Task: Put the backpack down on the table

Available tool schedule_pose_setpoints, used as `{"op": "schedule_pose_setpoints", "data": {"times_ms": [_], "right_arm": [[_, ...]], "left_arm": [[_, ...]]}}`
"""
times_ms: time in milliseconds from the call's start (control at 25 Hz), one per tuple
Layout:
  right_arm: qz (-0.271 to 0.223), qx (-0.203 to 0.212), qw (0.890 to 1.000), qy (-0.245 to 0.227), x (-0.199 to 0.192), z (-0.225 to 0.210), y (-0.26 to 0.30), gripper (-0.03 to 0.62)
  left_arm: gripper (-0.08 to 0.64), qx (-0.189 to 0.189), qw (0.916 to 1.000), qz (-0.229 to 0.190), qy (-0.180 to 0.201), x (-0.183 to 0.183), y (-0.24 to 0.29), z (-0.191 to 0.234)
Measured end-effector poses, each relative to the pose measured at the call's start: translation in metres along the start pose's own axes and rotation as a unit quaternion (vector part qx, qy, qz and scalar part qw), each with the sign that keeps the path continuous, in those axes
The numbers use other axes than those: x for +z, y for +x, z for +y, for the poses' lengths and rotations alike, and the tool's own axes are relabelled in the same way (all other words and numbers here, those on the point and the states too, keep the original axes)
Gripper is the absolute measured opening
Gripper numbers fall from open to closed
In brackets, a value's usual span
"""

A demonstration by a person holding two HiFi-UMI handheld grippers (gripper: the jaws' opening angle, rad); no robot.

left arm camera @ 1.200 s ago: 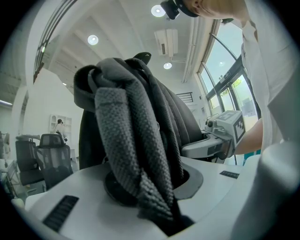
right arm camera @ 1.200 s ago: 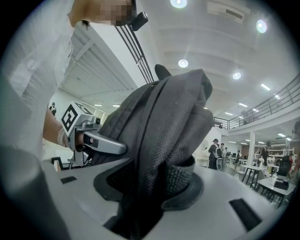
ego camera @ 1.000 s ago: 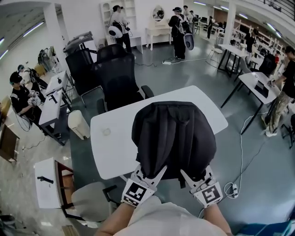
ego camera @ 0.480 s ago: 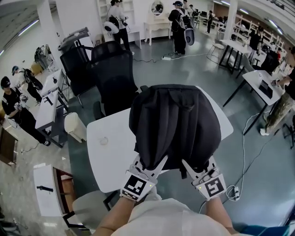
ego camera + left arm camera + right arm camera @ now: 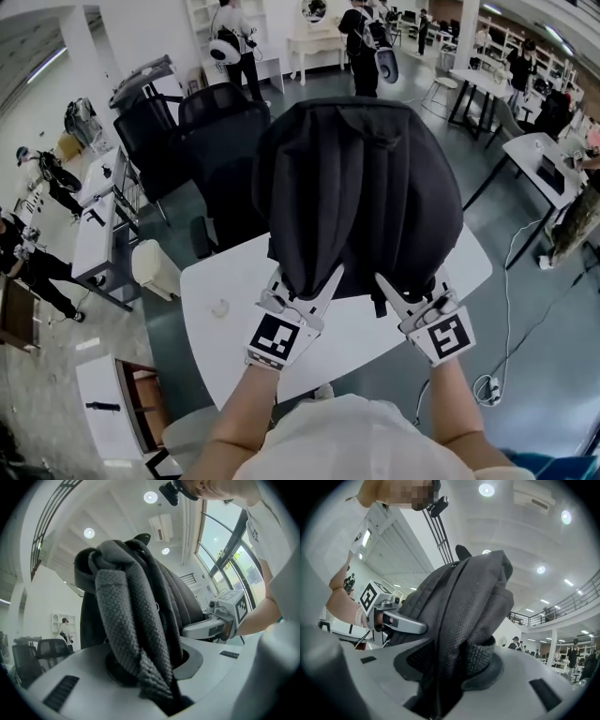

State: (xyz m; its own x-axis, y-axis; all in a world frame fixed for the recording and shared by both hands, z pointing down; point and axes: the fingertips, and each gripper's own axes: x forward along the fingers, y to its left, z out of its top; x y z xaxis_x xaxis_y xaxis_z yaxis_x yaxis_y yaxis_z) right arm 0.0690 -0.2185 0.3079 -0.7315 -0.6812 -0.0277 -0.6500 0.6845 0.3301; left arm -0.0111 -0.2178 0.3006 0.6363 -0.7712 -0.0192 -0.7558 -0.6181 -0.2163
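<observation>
A black backpack (image 5: 356, 187) hangs in the air over the white table (image 5: 225, 328), its shoulder-strap side turned toward me. My left gripper (image 5: 307, 278) is shut on the backpack's left mesh strap (image 5: 136, 634) at the lower left of the bag. My right gripper (image 5: 411, 286) is shut on a fold of strap and fabric (image 5: 464, 620) at the lower right. Both grippers point level, side by side. In the left gripper view the right gripper (image 5: 220, 620) shows beyond the bag. The bag's bottom and the table under it are hidden.
Two black office chairs (image 5: 225, 141) stand behind the table, with a white bin (image 5: 155, 267) at its left. Desks line the left (image 5: 94, 234) and right (image 5: 544, 159) sides. People stand at the back (image 5: 234, 47). A cable and power strip (image 5: 486, 386) lie on the floor at right.
Both grippers have carried the backpack up and forward; it now hangs higher and further over the table. The grips have not changed.
</observation>
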Motion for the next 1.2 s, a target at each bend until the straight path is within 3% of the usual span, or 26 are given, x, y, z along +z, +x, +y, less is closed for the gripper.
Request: {"op": "schedule_pose_setpoints", "data": {"times_ms": [280,440,840,1200], "right_arm": [[-0.008,0.002,1.000,-0.010,-0.018,-0.026,0.059,0.190],[0.004,0.010,1.000,-0.003,-0.046,-0.040,0.085,0.192],[0.063,0.044,0.996,0.042,-0.156,-0.075,0.145,0.192],[0.112,0.082,0.987,0.076,-0.257,-0.084,0.181,0.192]], "left_arm": [[0.104,0.002,1.0000,-0.004,0.002,-0.022,0.034,0.052],[0.104,0.002,0.9998,0.012,-0.018,-0.052,0.059,0.071],[0.104,0.026,0.9949,0.068,-0.070,-0.155,0.125,0.105],[0.103,0.050,0.9816,0.126,-0.134,-0.251,0.164,0.116]]}}
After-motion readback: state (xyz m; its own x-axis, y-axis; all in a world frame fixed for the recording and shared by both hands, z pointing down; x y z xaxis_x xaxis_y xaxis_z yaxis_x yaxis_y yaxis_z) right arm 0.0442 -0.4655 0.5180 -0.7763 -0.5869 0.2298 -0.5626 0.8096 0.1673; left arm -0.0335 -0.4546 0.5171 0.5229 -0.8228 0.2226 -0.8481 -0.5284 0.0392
